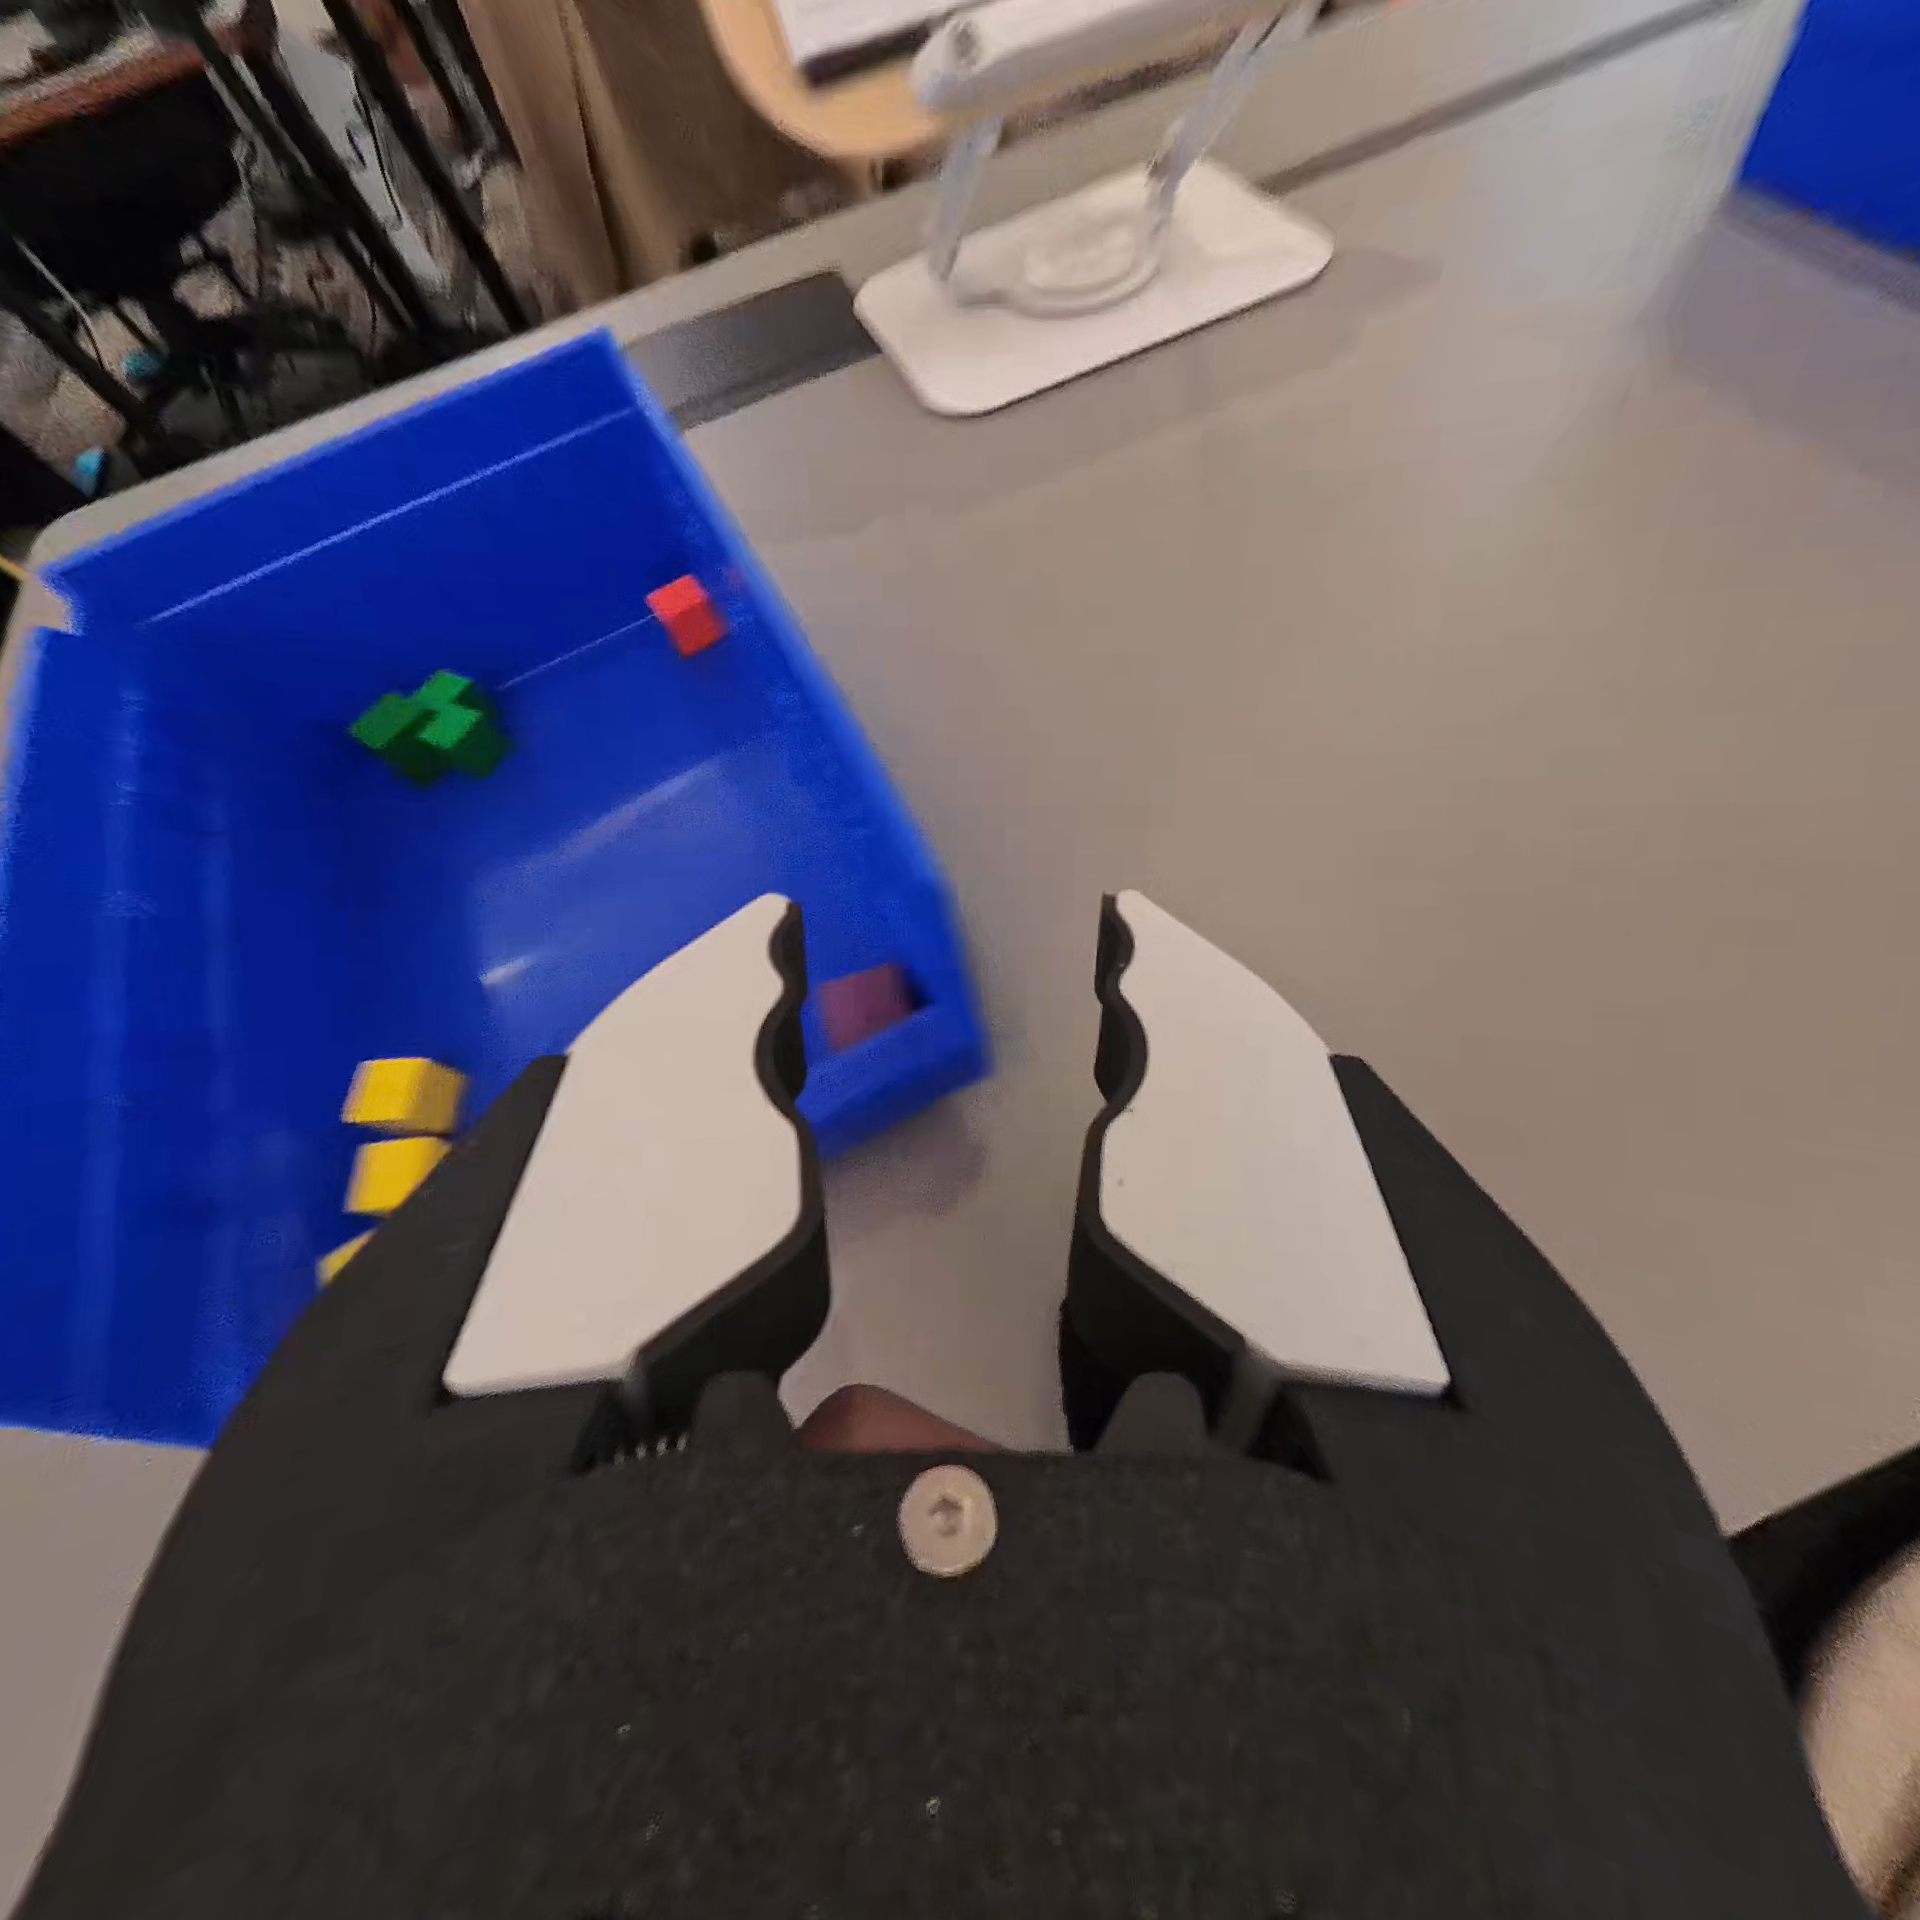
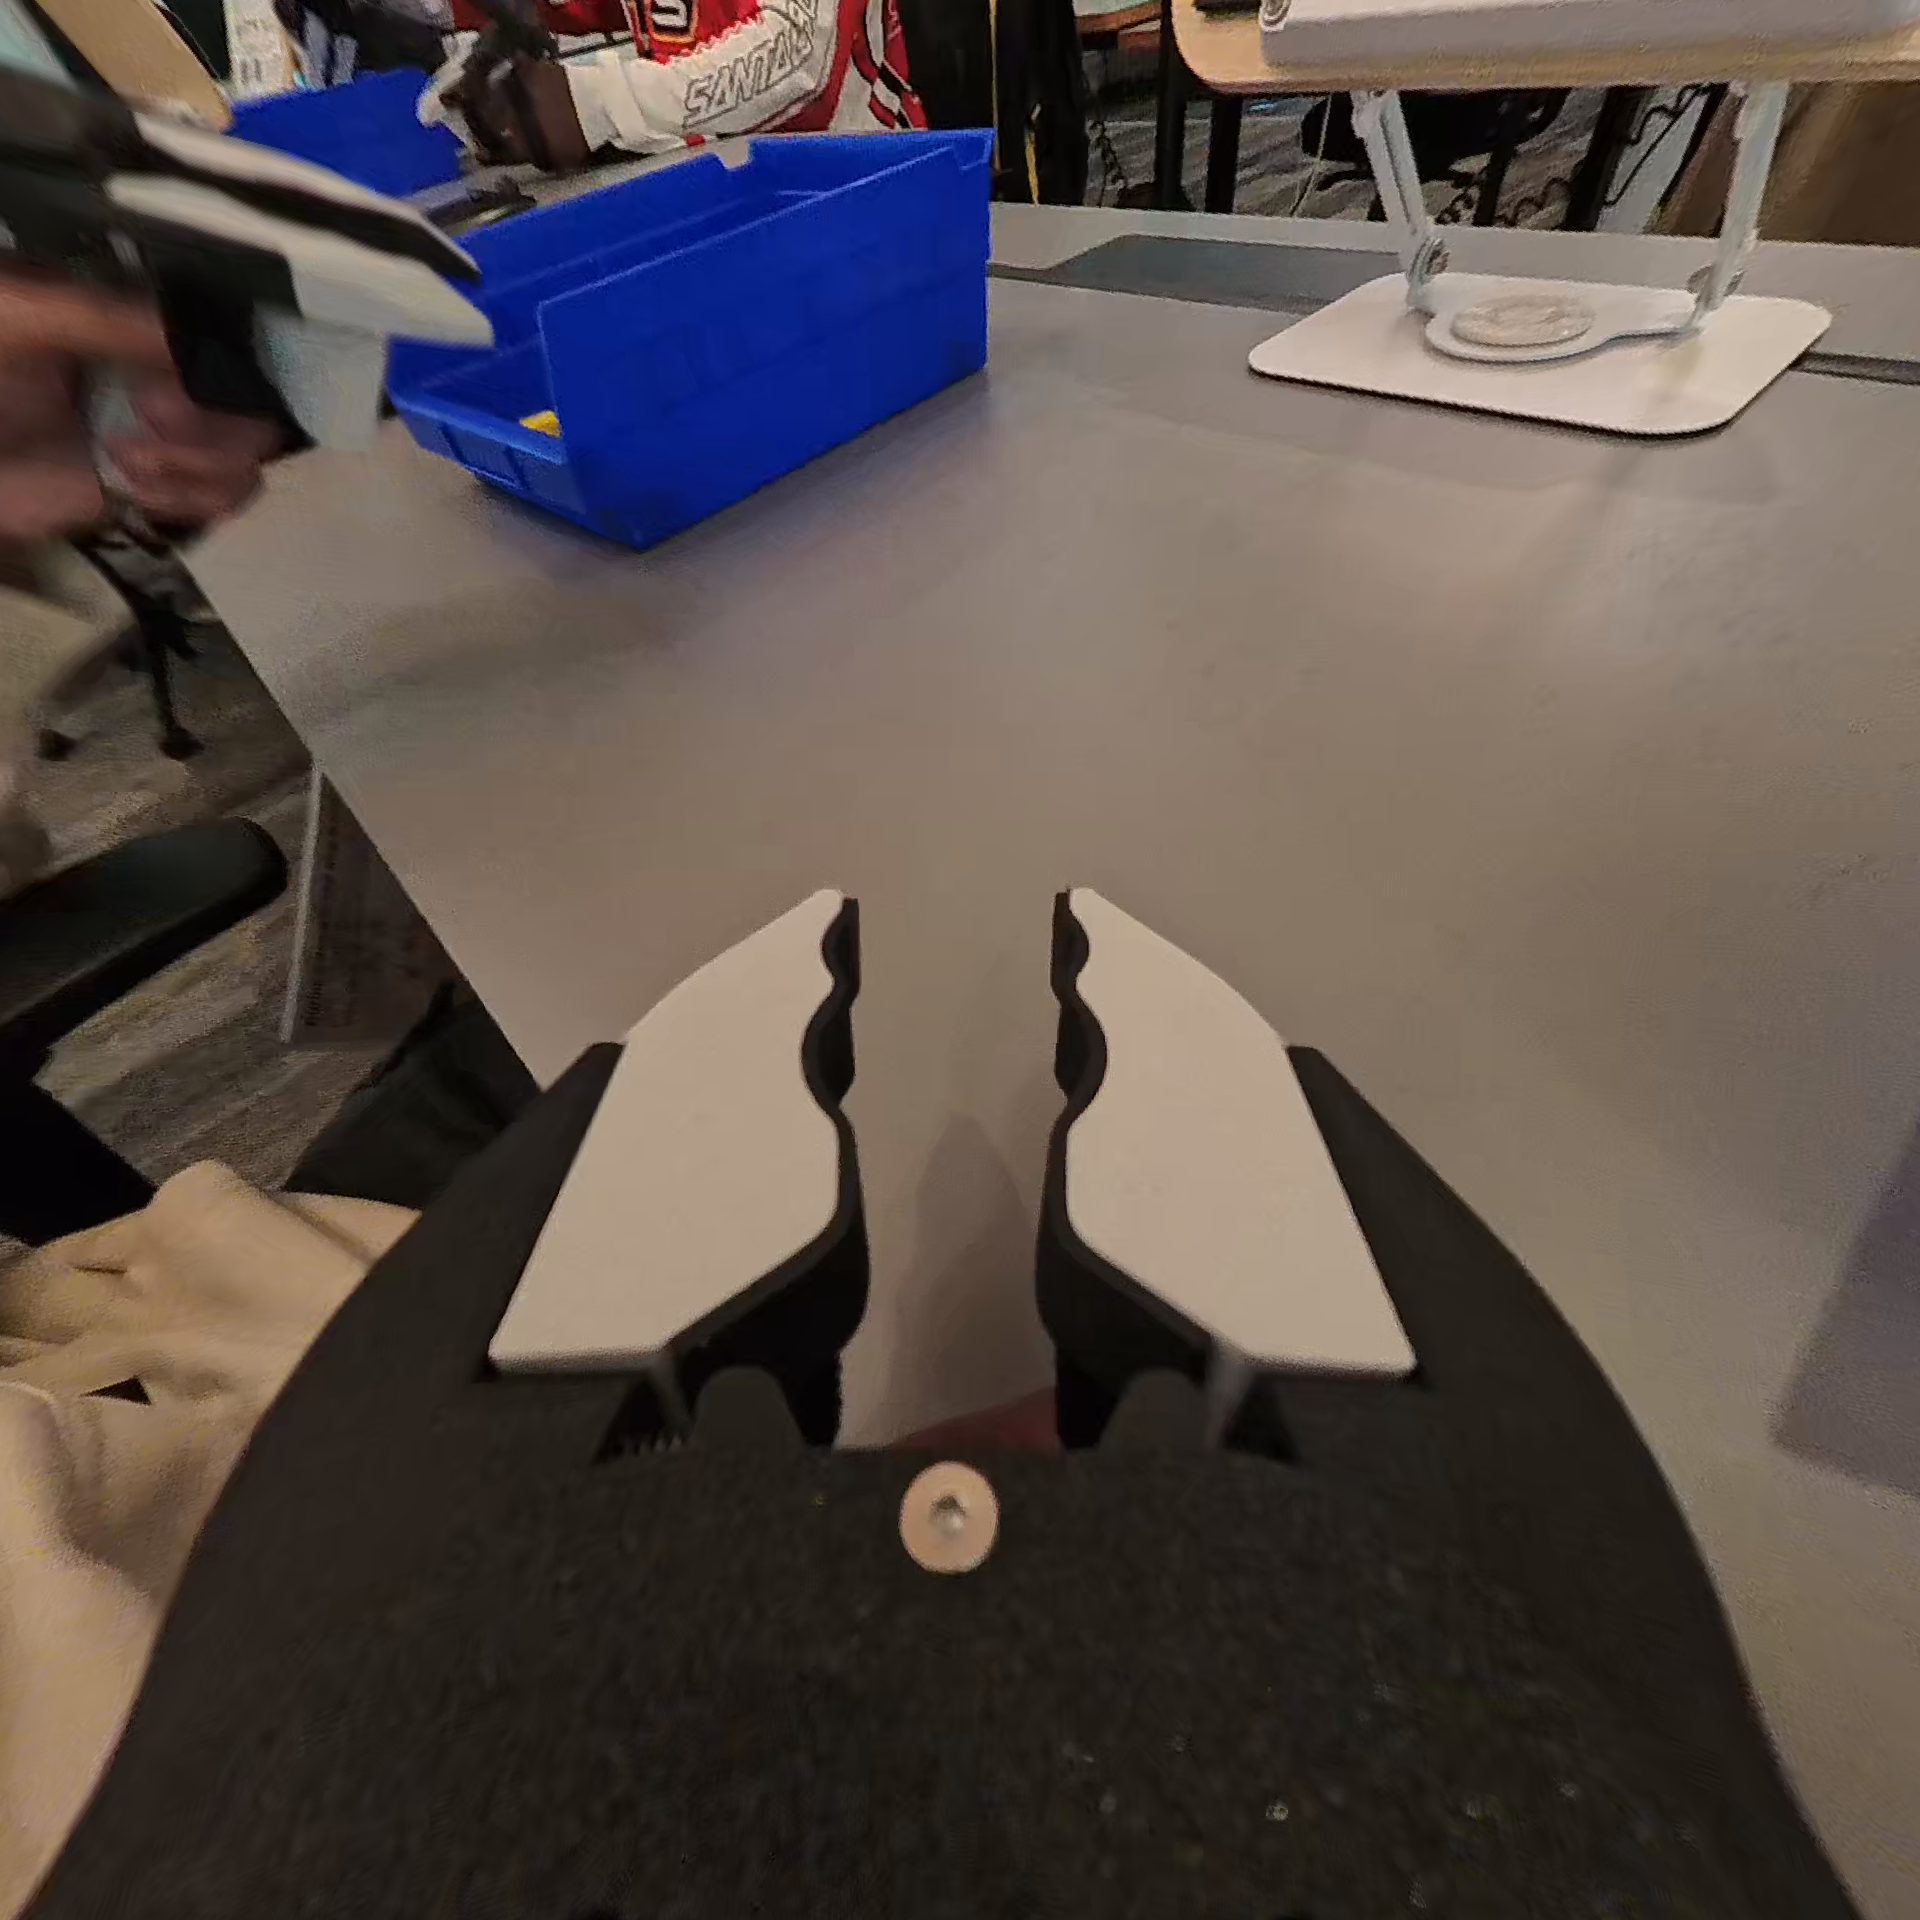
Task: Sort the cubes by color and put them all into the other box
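Observation:
A blue box (image 1: 260,935) sits on the grey table at the left of the left wrist view. It holds green cubes (image 1: 431,727), a red cube (image 1: 686,613), a purple cube (image 1: 862,1003) and yellow cubes (image 1: 400,1096). My left gripper (image 1: 951,914) is open and empty, over the table just right of the box's near corner. My right gripper (image 2: 956,904) is open and empty above bare table. The blue box (image 2: 748,332) lies far ahead to its left, with my left gripper (image 2: 312,270) blurred beside it.
A white stand (image 1: 1091,291) sits at the back of the table; it also shows in the right wrist view (image 2: 1538,353). Part of another blue box (image 1: 1839,125) shows at top right. A person in a red and white top (image 2: 727,62) sits beyond. The table edge (image 2: 343,790) runs at left. One gripper's finger ends stand about 35 cm off the other's.

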`<state>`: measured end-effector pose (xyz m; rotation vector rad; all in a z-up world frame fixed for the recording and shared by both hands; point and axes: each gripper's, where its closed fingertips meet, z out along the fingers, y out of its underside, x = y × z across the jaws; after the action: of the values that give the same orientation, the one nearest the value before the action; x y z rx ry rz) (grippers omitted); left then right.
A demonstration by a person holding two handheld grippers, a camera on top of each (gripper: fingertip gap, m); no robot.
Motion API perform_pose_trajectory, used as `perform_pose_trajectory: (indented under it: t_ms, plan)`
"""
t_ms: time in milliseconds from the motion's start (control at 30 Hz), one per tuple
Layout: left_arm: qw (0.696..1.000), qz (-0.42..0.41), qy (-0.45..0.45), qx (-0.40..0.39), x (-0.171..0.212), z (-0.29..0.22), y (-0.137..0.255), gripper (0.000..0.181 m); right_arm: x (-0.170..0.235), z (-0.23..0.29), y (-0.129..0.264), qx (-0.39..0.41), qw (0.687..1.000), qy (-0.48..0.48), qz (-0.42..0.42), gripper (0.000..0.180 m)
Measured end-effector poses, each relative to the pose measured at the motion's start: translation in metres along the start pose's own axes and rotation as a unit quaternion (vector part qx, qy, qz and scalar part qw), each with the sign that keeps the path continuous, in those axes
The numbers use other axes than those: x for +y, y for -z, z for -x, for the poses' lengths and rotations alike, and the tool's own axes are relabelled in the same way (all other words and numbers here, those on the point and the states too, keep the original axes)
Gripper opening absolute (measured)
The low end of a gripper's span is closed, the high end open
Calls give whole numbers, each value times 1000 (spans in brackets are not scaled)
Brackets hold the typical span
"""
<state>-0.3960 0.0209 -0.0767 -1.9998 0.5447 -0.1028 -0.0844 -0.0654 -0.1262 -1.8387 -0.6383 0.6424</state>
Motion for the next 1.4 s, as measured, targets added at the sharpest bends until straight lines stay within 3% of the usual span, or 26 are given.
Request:
perform_pose_trajectory:
  t_ms: [167, 333, 500, 700, 800, 1000, 1233, 1333, 1400]
  plan:
    - [985, 156, -62, -25, 4, 99, -55, 53, -3, -2, 3, 4, 1000, 10, -6, 34]
    - [961, 246, 75, -105, 13, 183, -147, 62, 3, 6, 0, -4, 1000, 10, 10, 34]
    - [933, 237, 196, -184, 23, 225, -185, 67, 3, 11, 1, -3, 1000, 27, 15, 34]
    - [917, 250, 263, -163, 49, 214, -196, 62, 7, 6, 3, -6, 999, 24, 25, 33]
    - [920, 234, 276, -152, 49, 212, -200, 0, 6, 7, 1, -19, 999, 17, 25, 32]
    - [932, 226, 251, -132, 48, 203, -184, 0, 1, 8, 6, -12, 999, 42, 20, 32]
    - [967, 131, 205, -78, 12, 170, -114, 0, -2, 4, 12, -11, 1000, 27, 12, 31]
    - [969, 124, 201, -73, 8, 167, -102, 2, -2, 5, 10, -8, 999, 33, 15, 31]
    - [964, 131, 209, -98, 10, 177, -113, 39, -1, 8, 7, -12, 999, 35, 19, 31]
